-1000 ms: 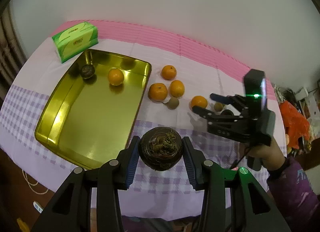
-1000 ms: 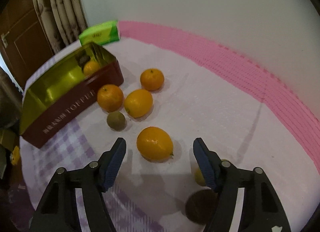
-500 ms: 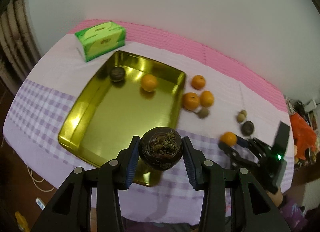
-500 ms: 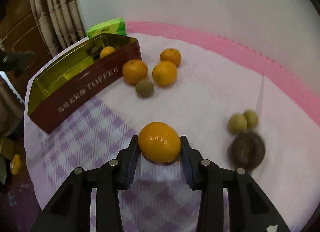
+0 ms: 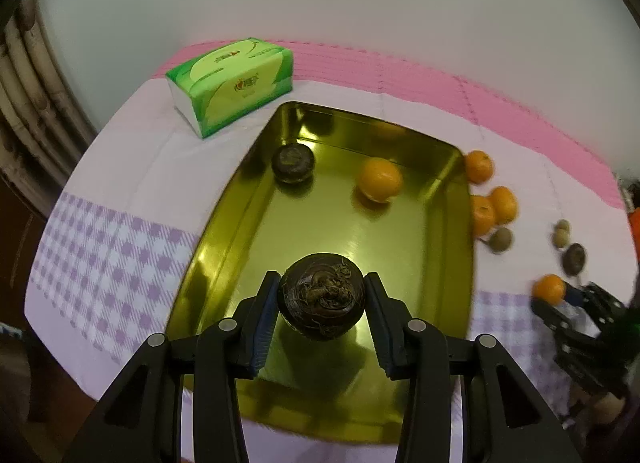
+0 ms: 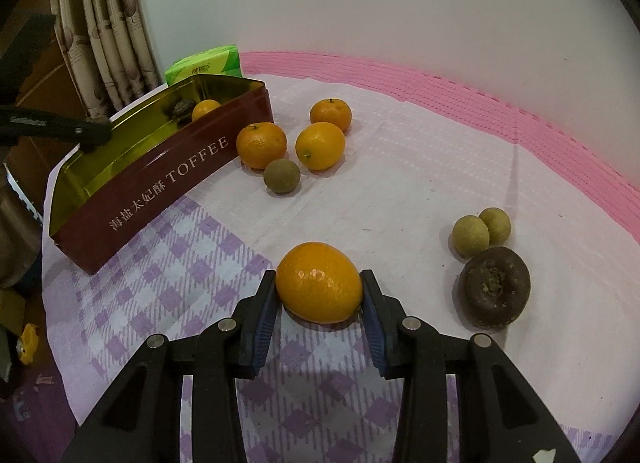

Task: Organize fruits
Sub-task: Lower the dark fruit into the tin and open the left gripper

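Observation:
My left gripper [image 5: 321,305] is shut on a dark brown round fruit [image 5: 321,295] and holds it above the near half of the gold tin tray [image 5: 400,263]. The tray holds another brown fruit [image 5: 293,163] and an orange [image 5: 379,179]. My right gripper [image 6: 319,291] is shut on an orange [image 6: 319,282], held just over the checked cloth; it also shows in the left wrist view [image 5: 550,289]. Three oranges [image 6: 261,144] and a small green-brown fruit [image 6: 281,176] lie beside the tray's wall [image 6: 168,183].
A green tissue box [image 5: 232,83] sits behind the tray. Two small green fruits [image 6: 471,236] and a brown fruit [image 6: 495,286] lie to the right of my right gripper. A pink mat strip [image 6: 440,91] runs along the wall. The table edge drops at the left.
My left gripper has carried the brown fruit from beside the tray to above it. My right gripper closed on the orange and pulled it back from the other fruits.

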`<state>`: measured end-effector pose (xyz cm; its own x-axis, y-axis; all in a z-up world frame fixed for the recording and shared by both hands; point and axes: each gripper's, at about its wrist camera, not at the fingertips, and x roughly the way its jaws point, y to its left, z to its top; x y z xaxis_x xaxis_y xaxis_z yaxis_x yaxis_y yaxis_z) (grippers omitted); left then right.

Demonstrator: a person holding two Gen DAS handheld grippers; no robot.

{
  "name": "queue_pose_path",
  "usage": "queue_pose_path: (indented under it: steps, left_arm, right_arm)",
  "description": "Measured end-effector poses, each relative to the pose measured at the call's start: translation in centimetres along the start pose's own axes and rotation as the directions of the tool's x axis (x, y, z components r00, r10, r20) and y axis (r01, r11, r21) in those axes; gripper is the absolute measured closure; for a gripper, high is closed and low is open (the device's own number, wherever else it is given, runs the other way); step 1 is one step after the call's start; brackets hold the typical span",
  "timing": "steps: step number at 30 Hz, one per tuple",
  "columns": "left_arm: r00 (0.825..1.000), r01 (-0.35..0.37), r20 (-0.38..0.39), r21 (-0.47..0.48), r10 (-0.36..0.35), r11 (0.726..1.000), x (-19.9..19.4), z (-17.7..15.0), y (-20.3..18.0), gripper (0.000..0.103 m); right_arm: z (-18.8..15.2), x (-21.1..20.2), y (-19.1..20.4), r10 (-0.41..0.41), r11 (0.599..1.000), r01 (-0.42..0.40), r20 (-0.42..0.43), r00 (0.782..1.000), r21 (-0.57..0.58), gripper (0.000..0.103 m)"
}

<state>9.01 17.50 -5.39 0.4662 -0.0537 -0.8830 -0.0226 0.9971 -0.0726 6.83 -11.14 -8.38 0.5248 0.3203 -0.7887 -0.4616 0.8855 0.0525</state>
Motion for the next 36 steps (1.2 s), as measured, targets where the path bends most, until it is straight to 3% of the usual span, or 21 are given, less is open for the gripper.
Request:
queue_pose_path:
  steps: [8, 17, 26, 36]
  left_arm:
    - [0.998, -0.056, -0.005, 0.058, 0.056, 0.997, 2.8, 1.6, 0.1, 0.06]
    - [0.997, -0.071, -0.034, 0.062, 0.074, 0.996, 3.7, 1.6, 0.4, 0.06]
    - [0.997, -0.053, -0.046, 0.074, 0.056, 0.996, 2.6, 0.6, -0.9, 0.06]
    - [0.996, 0.025, -0.086, 0.043, -0.021, 0.999, -0.5, -2.7, -3.0, 0.06]
  right_arm:
    - [0.1, 0.2, 0.0, -0.003, 1.0, 0.003, -0.001, 1.0, -0.002, 0.066]
    - [0.0, 0.2, 0.1, -0.009, 1.0, 0.009, -0.002, 1.0, -0.001, 0.066]
    - [0.1, 0.1, 0.1, -0.012, 1.0, 0.012, -0.003, 1.0, -0.002, 0.065]
    - [0.1, 0.2, 0.2, -0.015, 1.0, 0.015, -0.004, 1.0, -0.001, 0.065]
